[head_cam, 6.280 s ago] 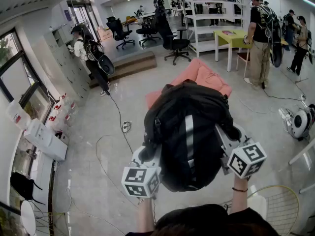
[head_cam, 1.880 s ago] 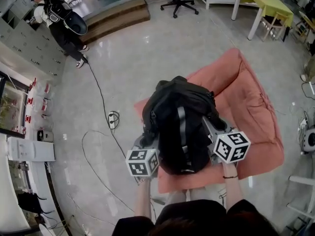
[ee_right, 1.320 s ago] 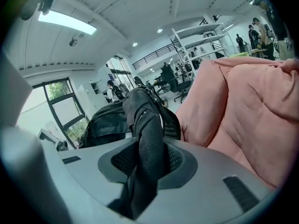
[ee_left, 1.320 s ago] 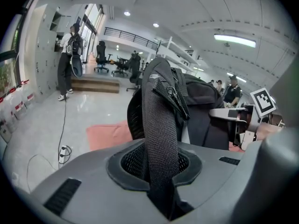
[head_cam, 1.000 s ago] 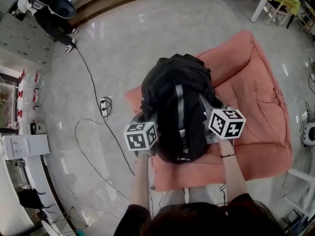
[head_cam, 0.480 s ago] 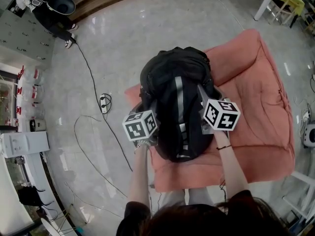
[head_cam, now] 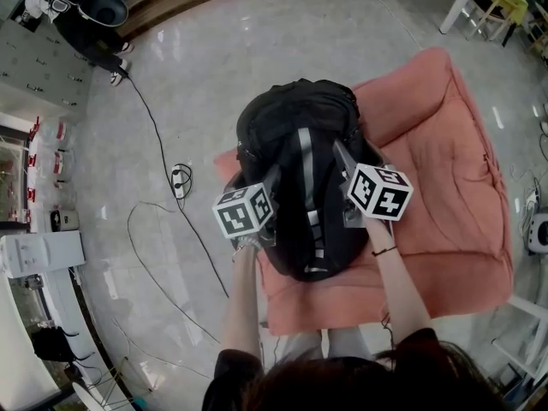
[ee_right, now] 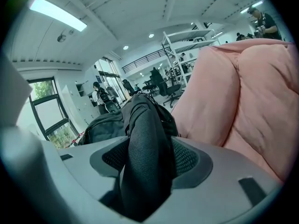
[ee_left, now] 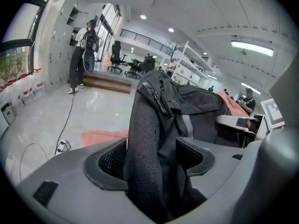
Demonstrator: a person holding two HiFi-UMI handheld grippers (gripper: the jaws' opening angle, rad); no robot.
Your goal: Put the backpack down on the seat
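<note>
1. Resting on the pink seat (head_cam: pixel 445 187), the black backpack (head_cam: pixel 295 135) stands toward the seat's left edge.
2. The left gripper (ee_left: pixel 152 155) is at the seat's left edge. Its jaws have just been opening and now stand apart, with a mesh shoulder strap (ee_left: pixel 142 125) loose between them.
3. The right gripper (ee_right: pixel 149 155) is over the seat's middle. Its jaws have also just been opening and stand wide, no longer clamping the second strap (ee_right: pixel 147 139) that runs between them.
4. A power strip (head_cam: pixel 180 178) lies on the floor left of the seat.
</note>
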